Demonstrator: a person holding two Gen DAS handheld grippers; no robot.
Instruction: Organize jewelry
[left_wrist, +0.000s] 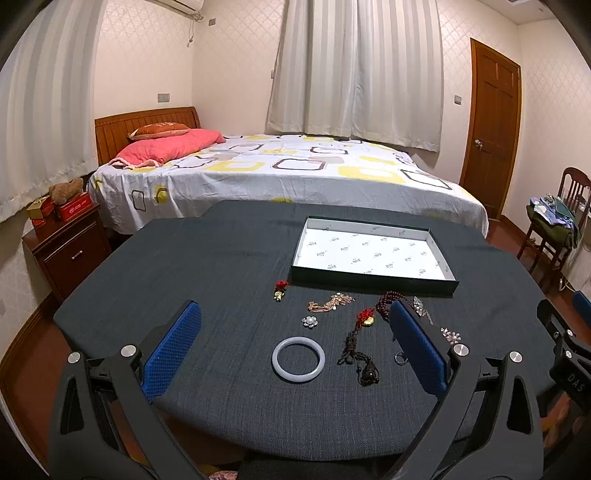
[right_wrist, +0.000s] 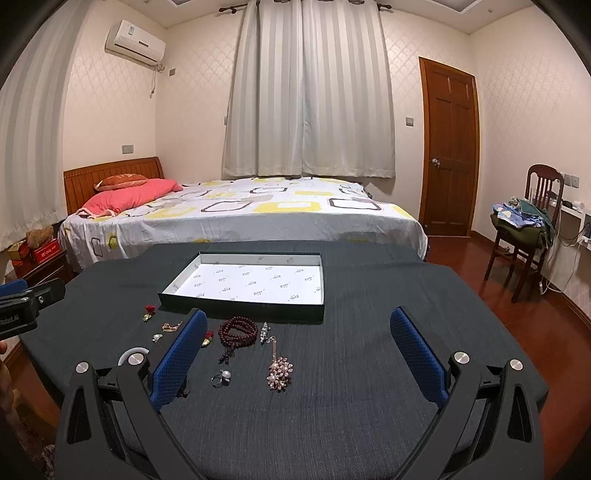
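Hovering above the dark table (left_wrist: 229, 258), the left gripper (left_wrist: 295, 332) and right gripper (right_wrist: 299, 339) both stand wide apart, holding nothing. The jewelry, such as the white bangle (left_wrist: 298, 360) and bead bracelet (right_wrist: 237, 331), lies just before the shallow tray (right_wrist: 242, 301). Behind stands a bed (right_wrist: 240, 210).

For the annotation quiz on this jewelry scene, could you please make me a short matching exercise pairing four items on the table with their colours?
Things:
1. bangle
2. bead string
3. tray
4. gripper pads

Colours:
A. blue
B. dark reddish brown
C. pale whitish
D. white printed lining inside dark walls

Pairs: 1-C, 2-B, 3-D, 4-A
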